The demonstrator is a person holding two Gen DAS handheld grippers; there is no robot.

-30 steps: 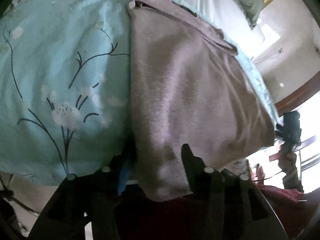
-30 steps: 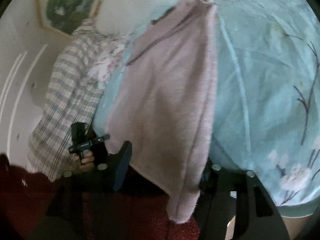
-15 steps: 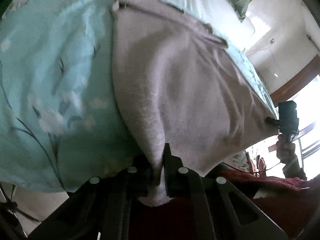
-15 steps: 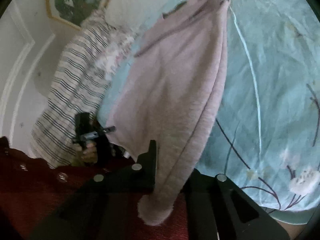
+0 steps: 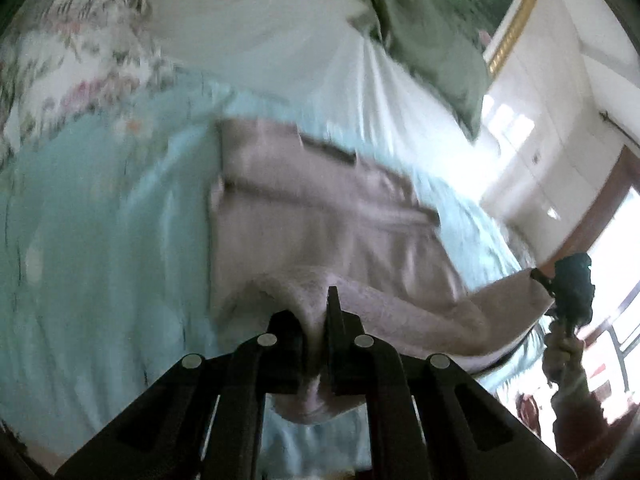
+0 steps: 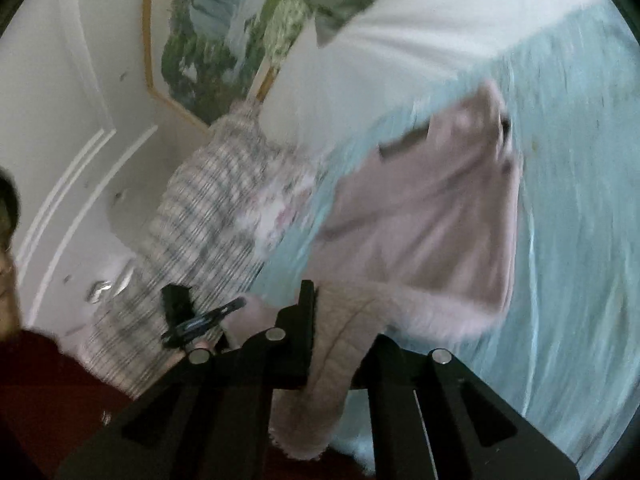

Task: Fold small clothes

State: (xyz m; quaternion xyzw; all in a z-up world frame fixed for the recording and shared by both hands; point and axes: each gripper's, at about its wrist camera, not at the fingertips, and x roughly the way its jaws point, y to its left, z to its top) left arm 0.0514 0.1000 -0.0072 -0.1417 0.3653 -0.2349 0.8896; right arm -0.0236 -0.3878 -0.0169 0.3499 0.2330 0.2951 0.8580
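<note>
A small pale pink fleece garment [image 5: 320, 216] [image 6: 432, 216] lies on a light blue flowered bedspread [image 5: 100, 240] [image 6: 572, 200]. Its near edge is raised off the bed. My left gripper [image 5: 318, 320] is shut on one near corner, with cloth pinched between the pads and hanging down below them. At the other near corner my right gripper [image 6: 332, 320] is shut on the cloth, whose hem droops under the jaws. From the left wrist view the right gripper [image 5: 568, 288] shows at the far right, held by a hand. In the right wrist view the left gripper [image 6: 200, 316] appears at lower left.
White pillows [image 5: 260, 40] and a green cushion [image 5: 432, 60] lie at the head of the bed. A checked cloth [image 6: 200, 216] and a flowered one [image 6: 276, 208] lie left of the garment. A gold-framed picture [image 6: 216, 36] hangs on the white wall. A person's dark red sleeve [image 6: 52, 380] is low left.
Both grippers went from open around the garment's near corners to shut on them. Both then rose, lifting the near edge and curling it toward the far end of the garment.
</note>
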